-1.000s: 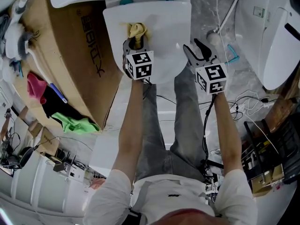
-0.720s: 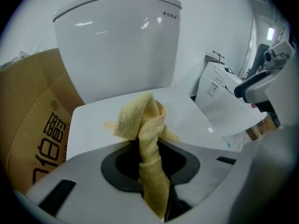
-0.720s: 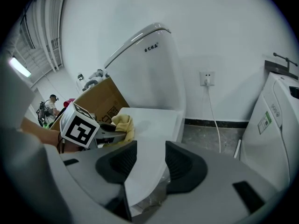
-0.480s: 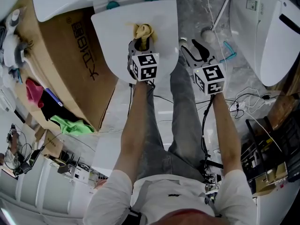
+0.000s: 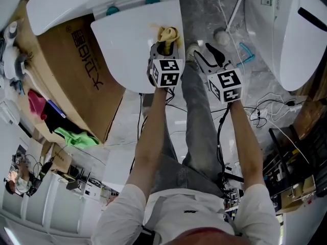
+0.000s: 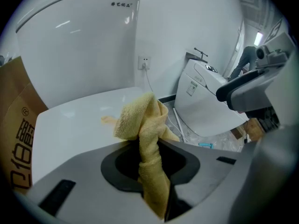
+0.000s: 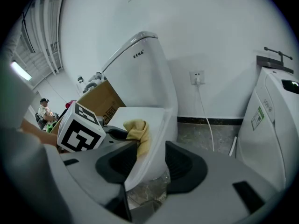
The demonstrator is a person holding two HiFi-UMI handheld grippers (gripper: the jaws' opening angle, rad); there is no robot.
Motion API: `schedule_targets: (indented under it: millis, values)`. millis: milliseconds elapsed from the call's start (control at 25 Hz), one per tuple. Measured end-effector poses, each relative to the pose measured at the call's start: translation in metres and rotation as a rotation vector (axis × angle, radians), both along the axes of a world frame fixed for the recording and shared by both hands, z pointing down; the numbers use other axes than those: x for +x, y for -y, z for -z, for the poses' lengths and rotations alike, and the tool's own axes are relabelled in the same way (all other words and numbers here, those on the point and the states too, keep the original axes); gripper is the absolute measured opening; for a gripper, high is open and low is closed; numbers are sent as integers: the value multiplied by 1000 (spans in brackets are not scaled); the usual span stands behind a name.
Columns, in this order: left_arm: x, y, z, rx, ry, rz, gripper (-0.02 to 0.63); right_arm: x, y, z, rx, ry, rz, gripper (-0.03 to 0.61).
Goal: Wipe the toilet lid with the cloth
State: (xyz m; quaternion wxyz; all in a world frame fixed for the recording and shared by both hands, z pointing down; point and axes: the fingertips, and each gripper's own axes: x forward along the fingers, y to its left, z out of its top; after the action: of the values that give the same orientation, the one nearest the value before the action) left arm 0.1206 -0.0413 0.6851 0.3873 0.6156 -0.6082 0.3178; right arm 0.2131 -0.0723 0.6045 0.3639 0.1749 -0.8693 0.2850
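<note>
— What has changed on your side?

— Since a second ago my left gripper [image 5: 164, 46] has carried the crumpled yellow terry cloth [image 5: 167, 33] from the middle of the closed white toilet lid [image 5: 127, 45] over towards its right edge. The lid also sits further left in my head view.

— Is the cloth held?

— Yes. In the left gripper view both jaws are clenched on it. A twisted strand runs down between them, and the bunched end rests on the lid's glossy top, near the rim.

— And your other hand?

— My right gripper [image 5: 205, 55] hangs just beside the lid's right edge, above the grey marble floor [image 5: 204, 9]. Its jaws stand apart and grip nothing. Through the gap I see the lid's rim and the cloth beyond it. It is the closest thing on the cloth's right.

— What lies around?

— Behind the lid is the white cistern [image 6: 79, 45], with teal hinge caps [image 5: 111, 10] at its foot. Just left of the toilet is a brown cardboard box [image 5: 76, 70], with a green rag [image 5: 76, 136] and a pink rag [image 5: 37, 102] past it. Well apart on the right are a second white toilet [image 5: 281, 34], a white rod [image 5: 232, 14], a small teal hook [image 5: 245, 52] and loose cables [image 5: 271, 105].

— Counts?

— Two grippers, two marker cubes [image 5: 166, 71], one yellow cloth, two hinge caps, two toilets, one box, two rags.
</note>
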Motion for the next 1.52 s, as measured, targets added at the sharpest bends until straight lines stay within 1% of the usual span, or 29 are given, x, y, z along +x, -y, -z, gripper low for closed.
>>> schedule_targets:
  millis: [240, 480, 600, 720, 840, 1000, 1160, 1400, 1520]
  values:
    - [42, 15, 3, 13, -67, -43, 106, 18, 8, -3, -5, -3, 12, 207]
    - [80, 26, 18, 52, -151, -76, 106, 38, 22, -3, -3, -14, 27, 207]
    - [96, 25, 25, 65, -196, -87, 106, 48, 21, -7, -14, -34, 38, 207]
    - [104, 19, 25, 60, -220, -100, 106, 53, 15, -10, -28, -49, 34, 207]
    - [102, 9, 20, 46, -233, -93, 106, 48, 7, -13, -39, -53, 48, 206]
    - [94, -12, 11, 18, -238, -96, 106, 37, -8, -16, -52, -56, 33, 206]
    - [79, -36, 0, -12, -225, -105, 106, 18, -26, -17, -53, -57, 46, 206]
    - [57, -60, -2, -24, -217, -101, 106, -4, -51, -18, -58, -68, 46, 206]
    - [45, -69, -2, -22, -218, -91, 106, -16, -61, -16, -55, -72, 62, 206]
